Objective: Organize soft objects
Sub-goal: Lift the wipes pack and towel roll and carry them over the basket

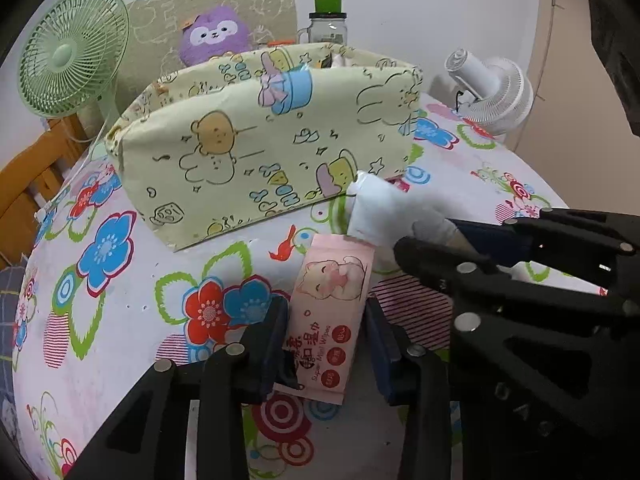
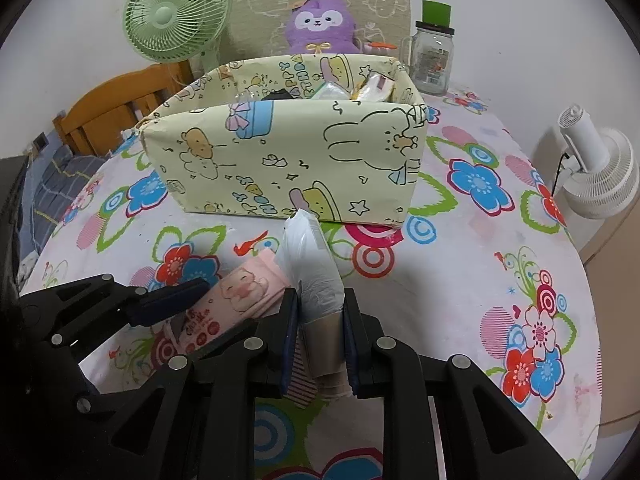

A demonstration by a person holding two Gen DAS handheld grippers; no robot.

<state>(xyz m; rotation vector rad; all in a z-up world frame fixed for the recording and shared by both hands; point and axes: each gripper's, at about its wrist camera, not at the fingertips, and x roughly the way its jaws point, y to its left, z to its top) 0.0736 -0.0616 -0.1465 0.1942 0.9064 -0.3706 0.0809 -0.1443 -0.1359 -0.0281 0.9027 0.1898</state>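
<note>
Left wrist view looks over a round table under a flowered plastic cloth (image 1: pixel 132 312), and a pale yellow cartoon-print fabric bin (image 1: pixel 264 140) sits toward its far edge. A green desk fan (image 1: pixel 72 52) stands at the far left edge, a white fan (image 1: pixel 496 96) at the right edge. Nearer the front edge lies a pink pack of wet wipes (image 1: pixel 328 312), and the left gripper (image 1: pixel 326 356) straddles it, fingers narrow, pads not clearly pressing. Beside it, the right gripper (image 2: pixel 320 340) is clamped on a white plastic-wrapped tissue pack (image 2: pixel 316 276).
</note>
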